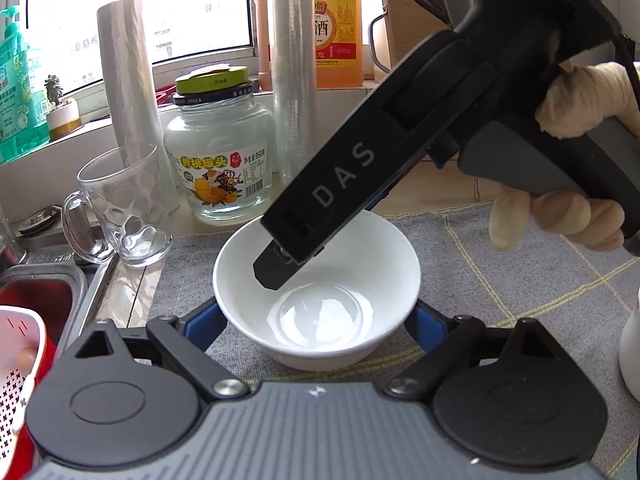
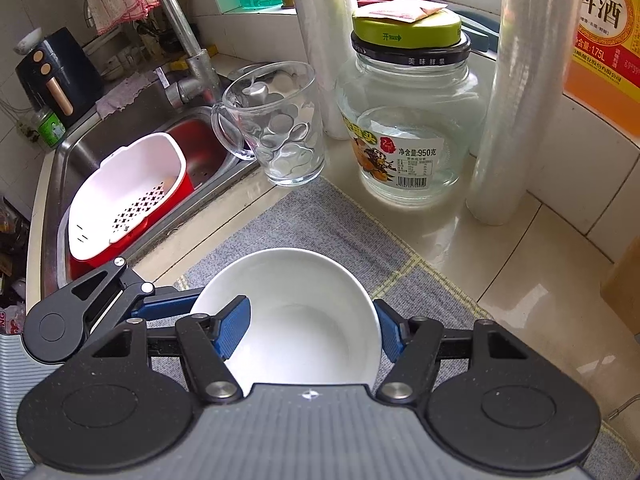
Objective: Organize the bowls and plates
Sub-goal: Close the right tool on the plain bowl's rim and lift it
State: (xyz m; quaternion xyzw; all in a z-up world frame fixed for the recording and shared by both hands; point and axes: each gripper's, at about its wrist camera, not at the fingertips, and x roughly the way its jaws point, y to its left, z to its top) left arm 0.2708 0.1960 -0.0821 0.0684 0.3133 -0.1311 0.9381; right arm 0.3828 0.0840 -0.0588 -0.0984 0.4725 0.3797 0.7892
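Observation:
A white bowl (image 1: 320, 320) (image 2: 304, 312) stands on a grey checked mat (image 1: 500, 280). My left gripper (image 1: 318, 312) has it between its blue pads, one pressed to each side of the bowl's body. In the right wrist view, one left finger (image 2: 168, 306) reaches the bowl's left rim. My right gripper (image 1: 288, 256) (image 2: 310, 326), held by a gloved hand (image 1: 568, 216), comes down from the upper right. One of its fingers (image 2: 234, 330) is inside the bowl and the other lies against the outside of the wall, so it is shut on the bowl's wall.
Behind the bowl stand a glass mug (image 1: 128, 208), a green-lidded jar (image 1: 220, 160) and two rolls of film (image 1: 292, 80). A steel sink (image 2: 200, 152) to the left holds a red-and-white colander (image 2: 124, 200). A white object (image 1: 632, 352) sits at the right edge.

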